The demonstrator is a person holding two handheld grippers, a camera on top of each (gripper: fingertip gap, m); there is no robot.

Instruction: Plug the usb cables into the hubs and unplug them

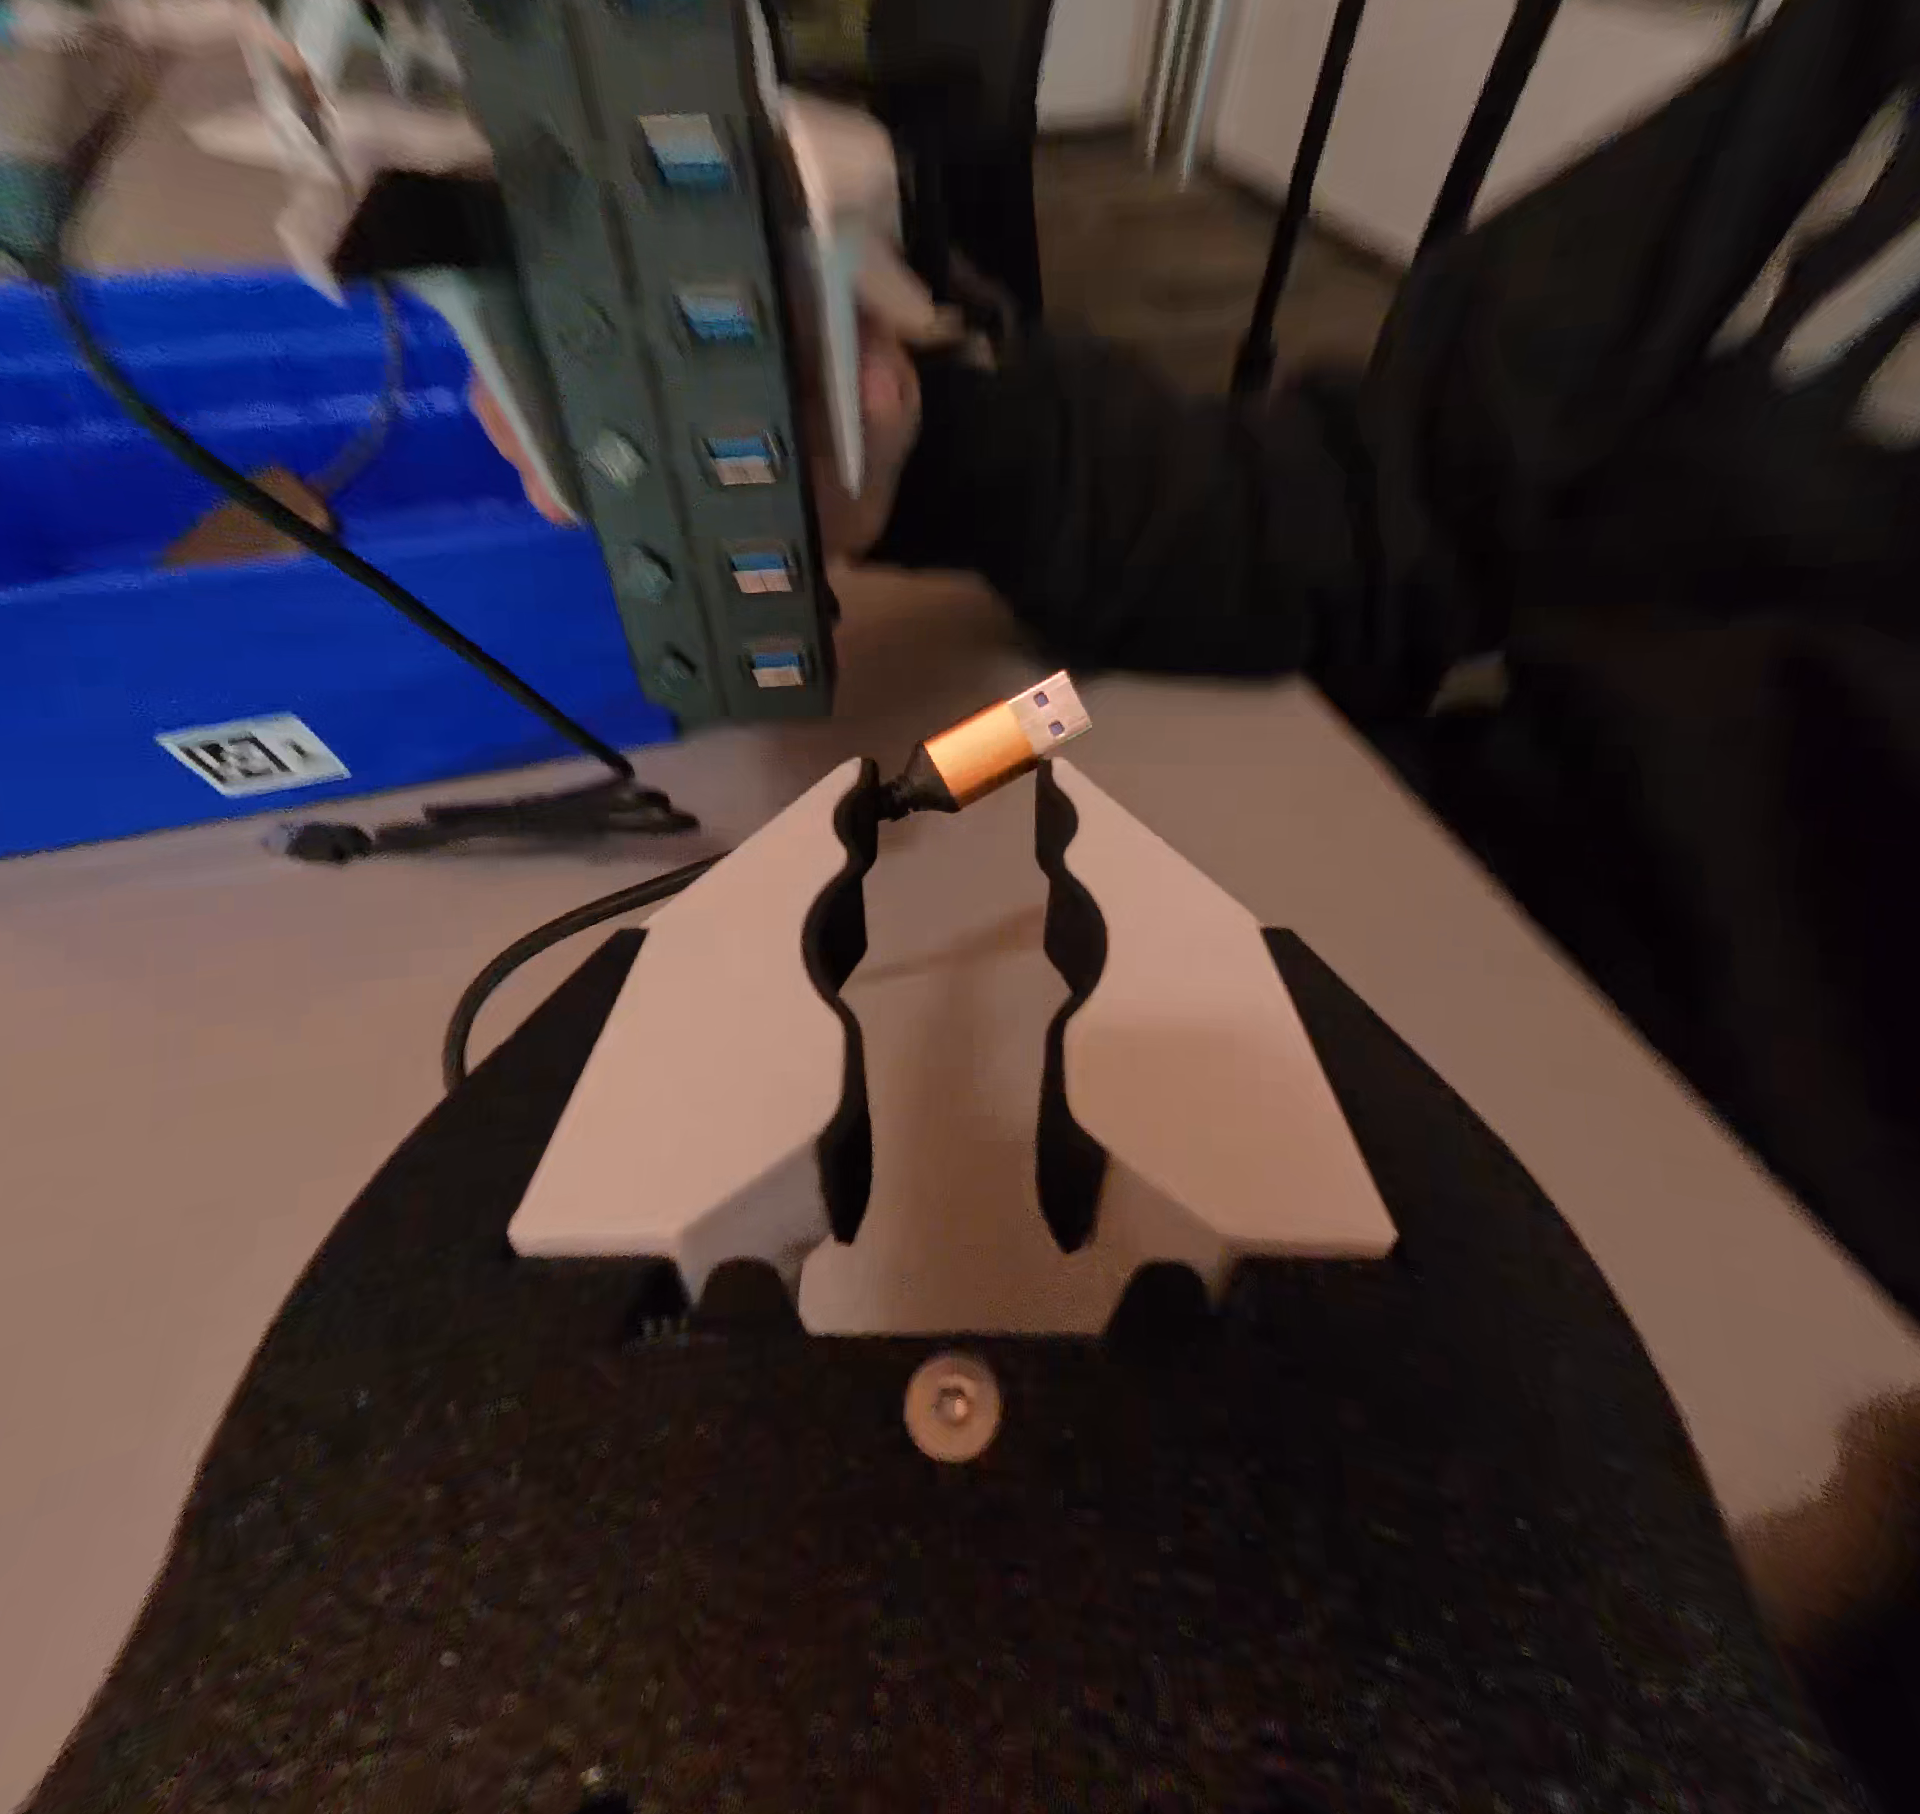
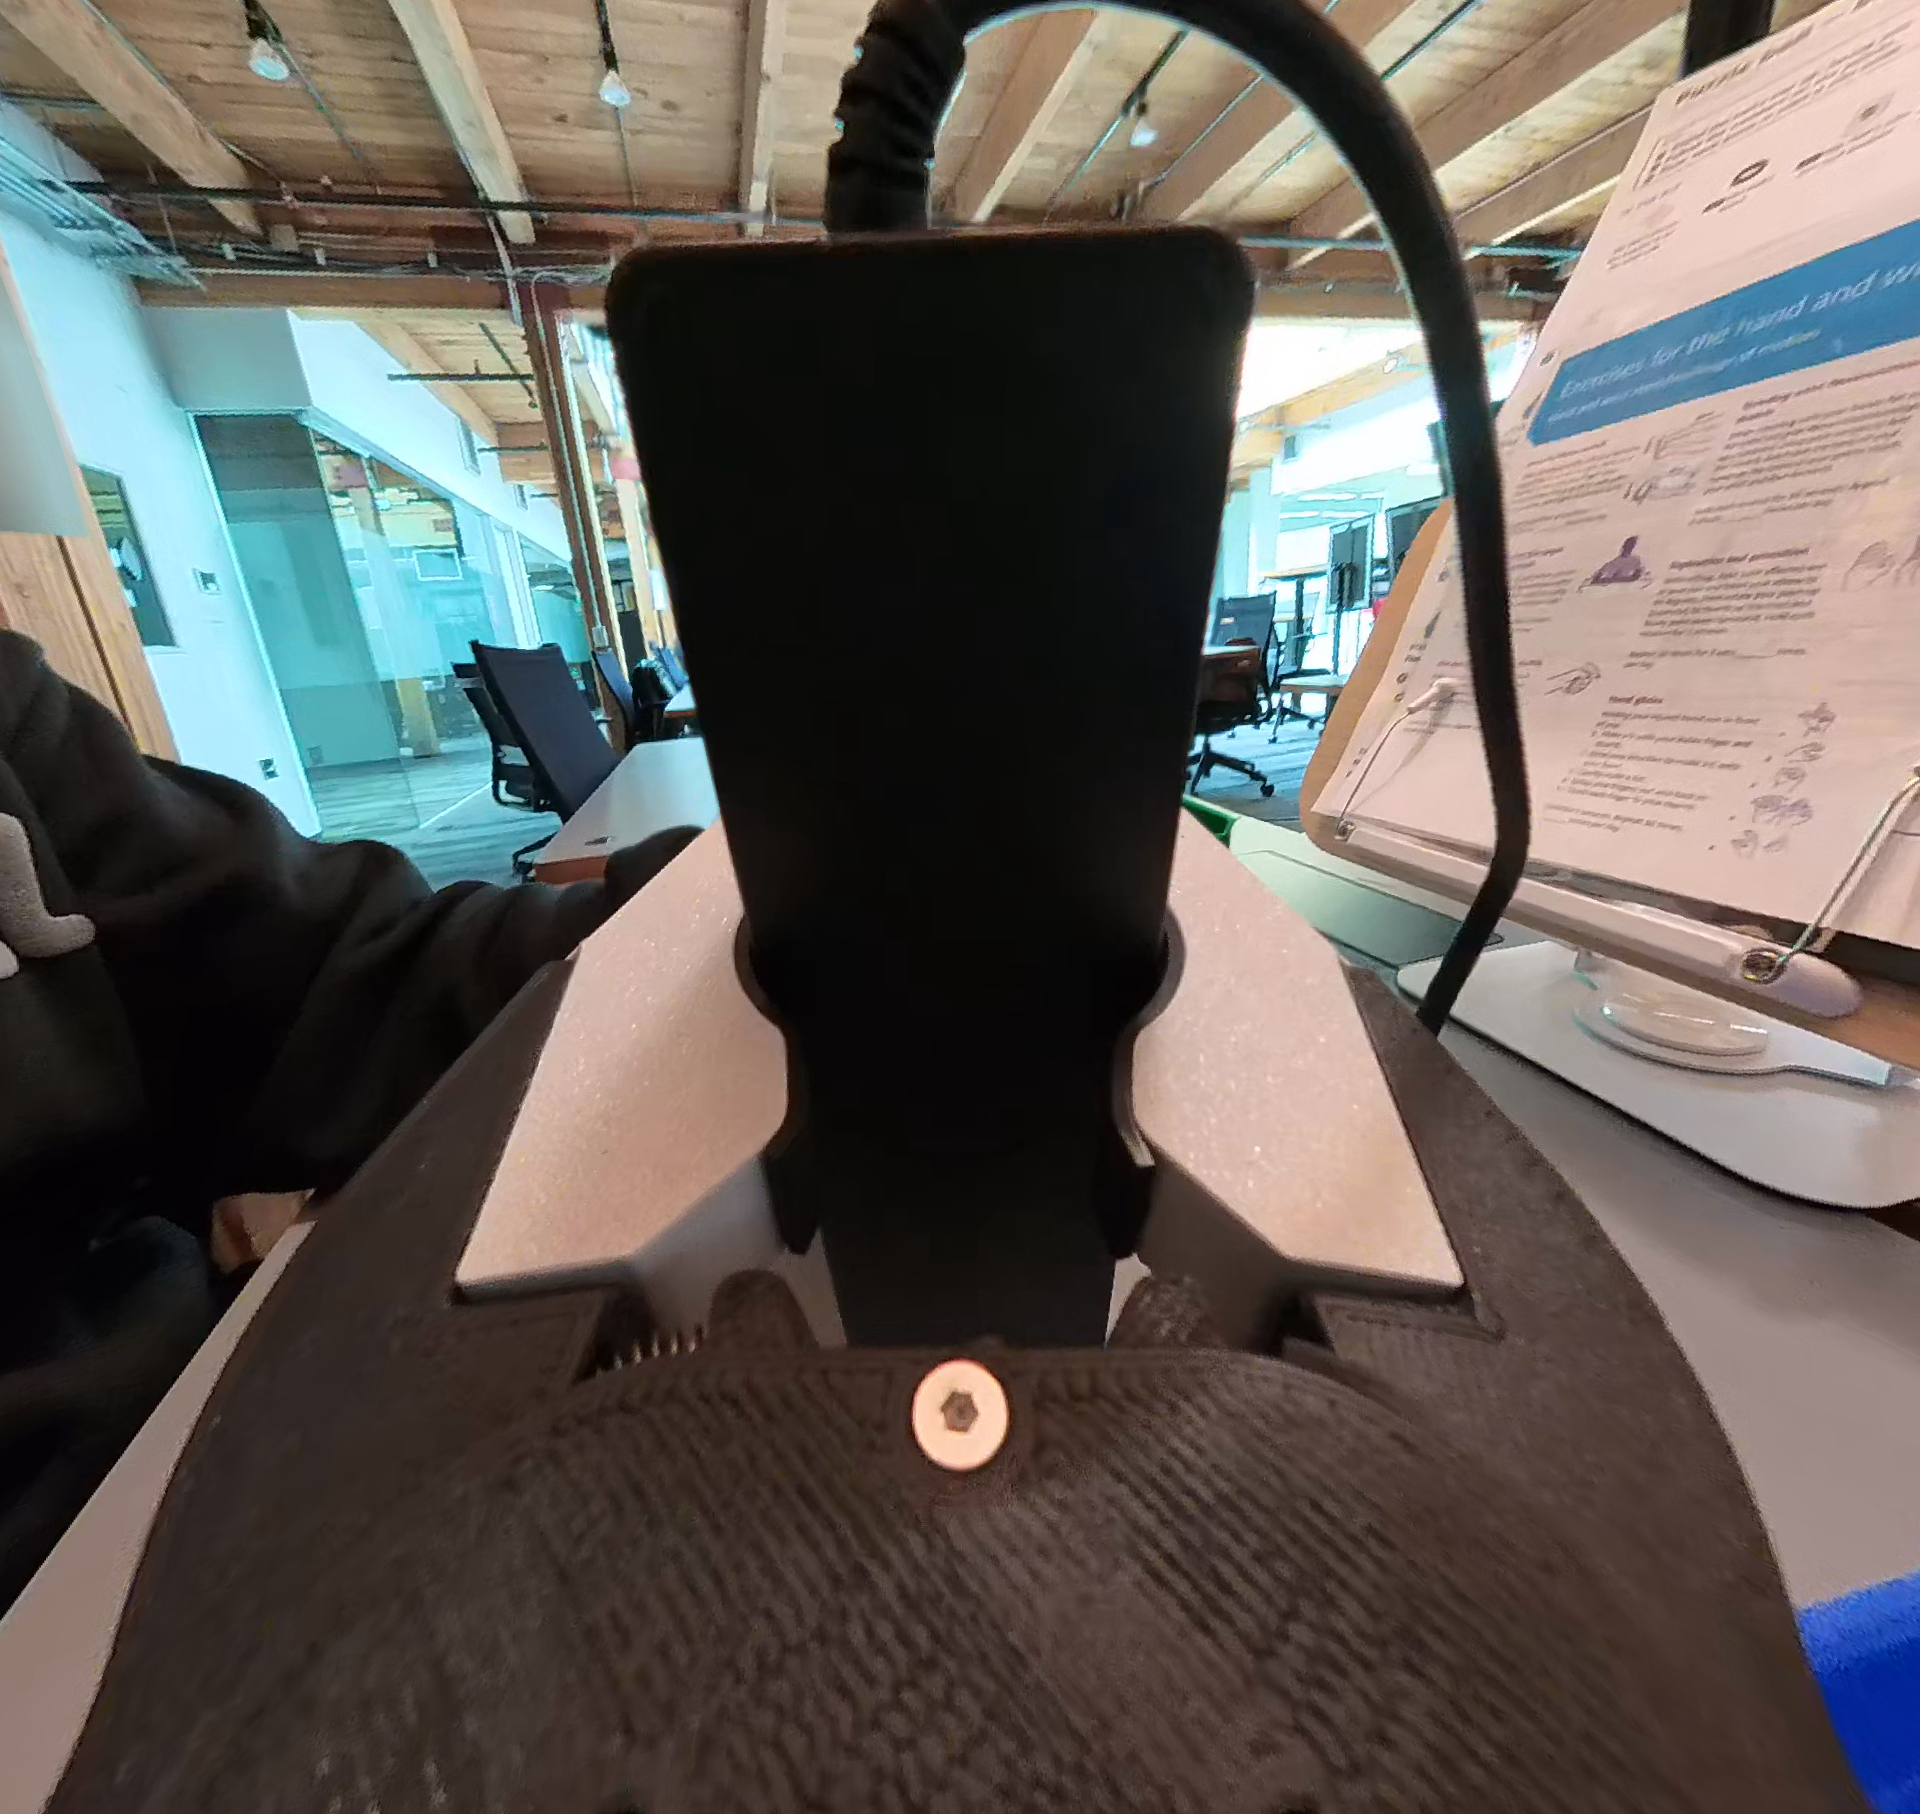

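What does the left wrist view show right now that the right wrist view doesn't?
Only the left wrist view shows the gold-shelled USB plug at the left claw tips, the row of blue ports down the upright grey hub, and the blue plastic bin.

Only the right wrist view shows the right claw clamped on that hub's black back, its thick black cable arching over, and a white page stand.

Both show the hub and the pale tabletop.

USB plug (image 1: 1008, 748): gold shell, silver tip, black braided cable; hub (image 1: 675, 310) dark grey w/ blue ports, black underside & cord in right wrist view. Bin (image 1: 208, 559) far left bright blue, table (image 1: 208, 1089) pale beige, gripper fingers (image 1: 717, 1058) white w/ black wavy pads.
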